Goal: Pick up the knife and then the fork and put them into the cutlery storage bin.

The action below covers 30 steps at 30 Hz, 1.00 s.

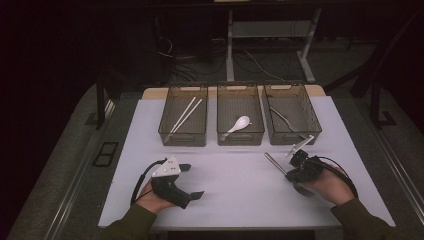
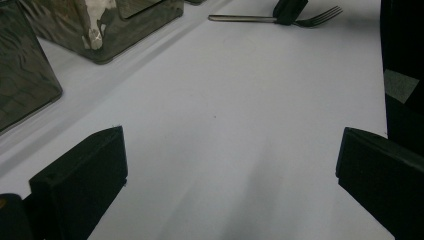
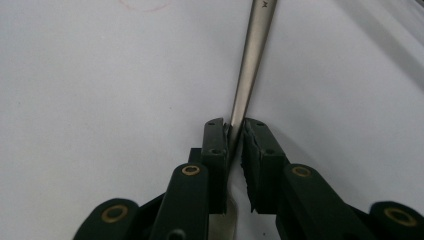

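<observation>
A metal fork (image 1: pixel 275 163) lies on the white table mat (image 1: pixel 235 200) at the right, in front of the bins. My right gripper (image 1: pixel 292 175) is shut on the fork; in the right gripper view its pads pinch the handle (image 3: pixel 250 65), which runs up and away from the right gripper (image 3: pixel 236 132). The left gripper view shows the fork (image 2: pixel 240 18) with its tines (image 2: pixel 325 15) past the far jaw. My left gripper (image 1: pixel 192 181) rests at the front left, jaws wide apart, and nothing lies between the jaws of the left gripper (image 2: pixel 230 170).
Three dark see-through bins stand in a row at the back: the left bin (image 1: pixel 182 139) holds white chopsticks (image 1: pixel 186 114), the middle bin (image 1: pixel 240 137) a white spoon (image 1: pixel 238 124), the right bin (image 1: pixel 295 136) a metal utensil (image 1: pixel 281 116). A white marker plate (image 1: pixel 300 145) sticks up from the right gripper.
</observation>
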### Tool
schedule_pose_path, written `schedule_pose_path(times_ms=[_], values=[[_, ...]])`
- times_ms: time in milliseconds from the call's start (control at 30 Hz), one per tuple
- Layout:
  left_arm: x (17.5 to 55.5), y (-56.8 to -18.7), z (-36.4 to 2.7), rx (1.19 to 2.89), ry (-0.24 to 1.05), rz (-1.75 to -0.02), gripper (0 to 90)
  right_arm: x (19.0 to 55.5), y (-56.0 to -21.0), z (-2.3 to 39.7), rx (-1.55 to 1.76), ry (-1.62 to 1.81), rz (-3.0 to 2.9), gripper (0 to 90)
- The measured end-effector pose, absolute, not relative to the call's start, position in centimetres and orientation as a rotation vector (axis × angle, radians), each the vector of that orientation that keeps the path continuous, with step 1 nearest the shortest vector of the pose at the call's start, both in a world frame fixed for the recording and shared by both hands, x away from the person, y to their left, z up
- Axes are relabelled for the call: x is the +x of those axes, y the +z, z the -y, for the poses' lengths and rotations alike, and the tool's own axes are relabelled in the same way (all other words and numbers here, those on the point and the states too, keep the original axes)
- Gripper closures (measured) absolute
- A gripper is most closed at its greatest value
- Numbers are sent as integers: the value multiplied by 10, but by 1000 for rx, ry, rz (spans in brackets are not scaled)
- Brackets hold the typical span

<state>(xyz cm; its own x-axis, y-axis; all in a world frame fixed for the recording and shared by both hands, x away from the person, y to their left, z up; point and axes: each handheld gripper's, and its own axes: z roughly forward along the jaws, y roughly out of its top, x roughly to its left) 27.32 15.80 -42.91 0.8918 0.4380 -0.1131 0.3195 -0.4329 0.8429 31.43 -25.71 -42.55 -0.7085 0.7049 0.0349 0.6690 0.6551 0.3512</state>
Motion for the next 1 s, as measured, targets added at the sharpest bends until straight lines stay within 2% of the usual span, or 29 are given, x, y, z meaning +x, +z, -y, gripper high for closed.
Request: schedule_pose_path(times_ms=[67, 500, 1000], values=[[273, -429, -158, 2057, 150, -546, 0, 315, -425, 256, 1133, 507, -2769, 843], [273, -429, -158, 2058, 146, -544, 0, 320, -423, 264, 1118, 574, -2803, 849], [273, -429, -158, 2058, 147, -544, 0, 320, -401, 285, 1164, 750, -2721, 849]])
